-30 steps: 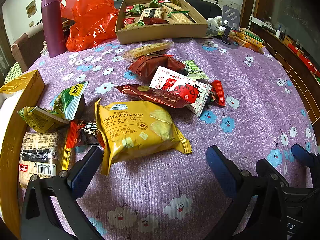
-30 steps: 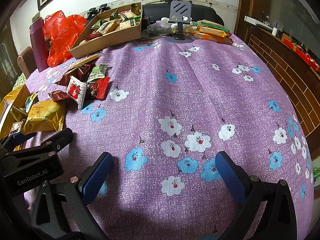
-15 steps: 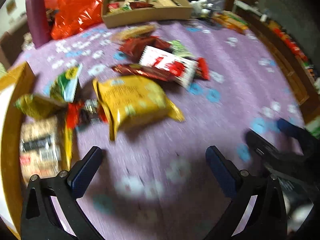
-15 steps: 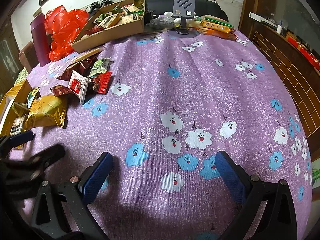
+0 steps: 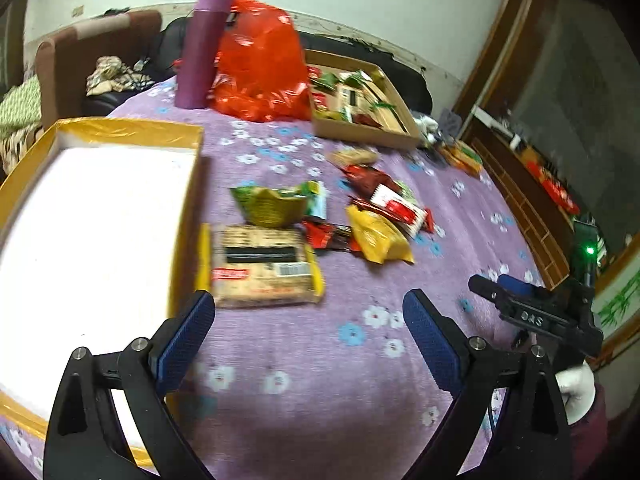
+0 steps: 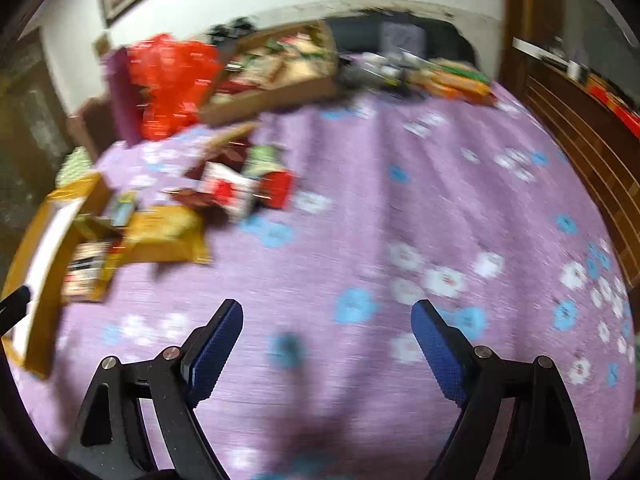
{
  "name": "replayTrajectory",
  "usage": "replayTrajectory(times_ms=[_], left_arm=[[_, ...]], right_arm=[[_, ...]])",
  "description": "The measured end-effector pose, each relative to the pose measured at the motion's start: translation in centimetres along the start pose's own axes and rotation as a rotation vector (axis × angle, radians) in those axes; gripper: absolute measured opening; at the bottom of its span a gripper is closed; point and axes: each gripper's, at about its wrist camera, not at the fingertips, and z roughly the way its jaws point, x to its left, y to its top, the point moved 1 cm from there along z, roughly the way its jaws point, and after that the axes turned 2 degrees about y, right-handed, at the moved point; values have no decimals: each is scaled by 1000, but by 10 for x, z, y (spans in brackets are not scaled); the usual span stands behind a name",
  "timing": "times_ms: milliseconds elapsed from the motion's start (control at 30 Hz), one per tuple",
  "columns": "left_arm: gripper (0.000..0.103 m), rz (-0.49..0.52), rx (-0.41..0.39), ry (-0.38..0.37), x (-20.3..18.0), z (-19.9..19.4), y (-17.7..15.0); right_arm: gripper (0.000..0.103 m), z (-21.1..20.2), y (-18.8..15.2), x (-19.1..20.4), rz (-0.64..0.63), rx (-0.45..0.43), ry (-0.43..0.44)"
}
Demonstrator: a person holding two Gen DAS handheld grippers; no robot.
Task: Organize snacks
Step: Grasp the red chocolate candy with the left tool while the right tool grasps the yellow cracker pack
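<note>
Snacks: loose pile on the purple floral-cloth worktop (image 5: 320, 360), ahead of the left claw (image 5: 308, 336), nothing boxed in the near box yet.

Left claw: spread wide, empty, hovering just above the cloth. Right claw (image 6: 326, 340): also spread wide and empty, over bare cloth, pile well off to its forward-left. Right view is motion-blurred, so little detail there.

Near to far from the left claw:
- flat beige cracker pack with yellow edges and a barcode (image 5: 262, 268), just ahead between the fingers' line, lying flat, close beside the wall of the shallow gold-rimmed box with white lining (image 5: 188, 216) at the claw's left
- crumpled green-and-yellow wrapper (image 5: 276, 206) right behind it
- yellow puffy cracker bag (image 5: 378, 234) ahead-right, small red wrappers between
- red-and-white packet (image 5: 396, 204) beyond
- brown cardboard tray of sorted snacks (image 5: 360, 136) far ahead, red plastic bag (image 5: 258, 64) and purple cylindrical bottle (image 5: 204, 48) to its left

My read: the beige pack is the next pick. It's wide and flat, so take it across the short side or by an edge, tilt the claw down, pinch film, not cloth. Mind the box wall on the left finger.
</note>
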Motion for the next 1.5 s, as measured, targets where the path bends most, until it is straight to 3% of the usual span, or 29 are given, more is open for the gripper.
replayTrajectory(times_ms=[67,200,267,567,633,700,800,867,900,933,967,1033,1200,1333,1500], left_arm=[[95,-4,7,-10,9,6,1],[69,75,39,-33,2,16,-4],[65,114,64,-37,-4,23,-3],[65,187,159,50,-16,73,22],[71,195,152,68,-17,80,26],[86,210,164,81,-18,89,28],[87,255,169,122,-20,94,27],[87,274,167,104,-22,91,25],[79,276,163,98,-22,89,23],[70,284,160,101,-23,86,23],[55,294,161,98,-25,83,23],[45,297,180,47,-28,77,20],[44,306,201,-105,-37,60,14],[44,359,164,-60,-51,64,27],[47,550,172,19,-79,98,42]], right_arm=[[87,2,6,22,-39,-4,59],[87,13,16,57,-94,-4,133],[87,20,19,70,-107,6,152],[89,57,51,89,-92,21,176],[89,66,56,97,-112,46,169],[89,77,59,104,-123,64,157],[89,88,55,107,-116,108,161],[83,91,50,106,-106,132,197],[69,88,48,104,-108,119,204],[62,85,48,101,-94,121,229],[60,83,48,96,-65,136,247],[56,79,45,88,-32,149,267],[54,60,32,71,-12,122,243],[54,54,25,54,20,89,256],[55,54,25,44,62,78,307]])
